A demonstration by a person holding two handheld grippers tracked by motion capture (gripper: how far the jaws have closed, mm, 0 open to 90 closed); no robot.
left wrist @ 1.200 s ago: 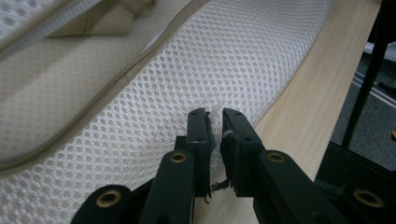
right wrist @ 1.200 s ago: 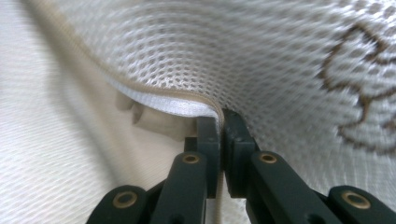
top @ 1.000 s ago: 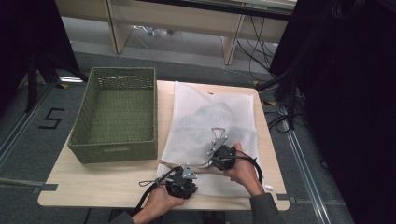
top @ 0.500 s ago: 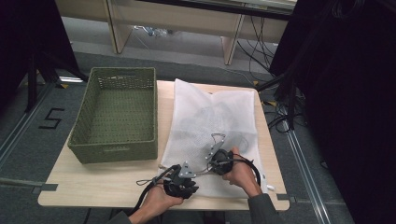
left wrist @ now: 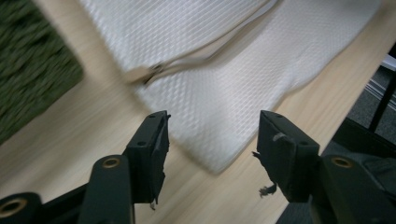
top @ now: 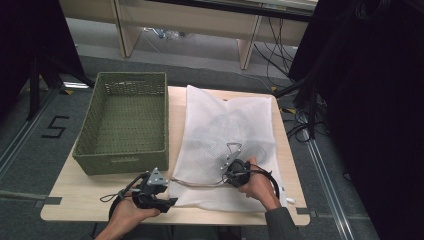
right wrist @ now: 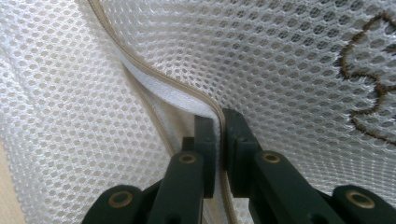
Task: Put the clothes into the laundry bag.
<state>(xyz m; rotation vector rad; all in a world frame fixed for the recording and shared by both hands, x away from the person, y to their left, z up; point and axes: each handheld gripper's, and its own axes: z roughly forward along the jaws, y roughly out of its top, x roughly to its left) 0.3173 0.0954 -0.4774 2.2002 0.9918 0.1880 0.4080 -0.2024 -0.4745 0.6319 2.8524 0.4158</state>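
Pinching the beige zipper edge (right wrist: 187,95) of the white mesh laundry bag (top: 225,130) with my right gripper (top: 235,172), jaws clamped tight on that seam, so that hand is locked on. The bag lies flat over the right half of the pale wooden table (top: 80,200), near edge close to me, with something dark showing faintly through the mesh. My left gripper (top: 165,202) sits off the bag's lower left corner, over bare wood; its jaws have just been opening and now stand apart with nothing between them. In the left gripper view the bag's corner and the zipper's end lie just ahead of those jaws. Left of the bag sits the green woven basket (top: 122,162), beside it but not touching as far as I can tell.
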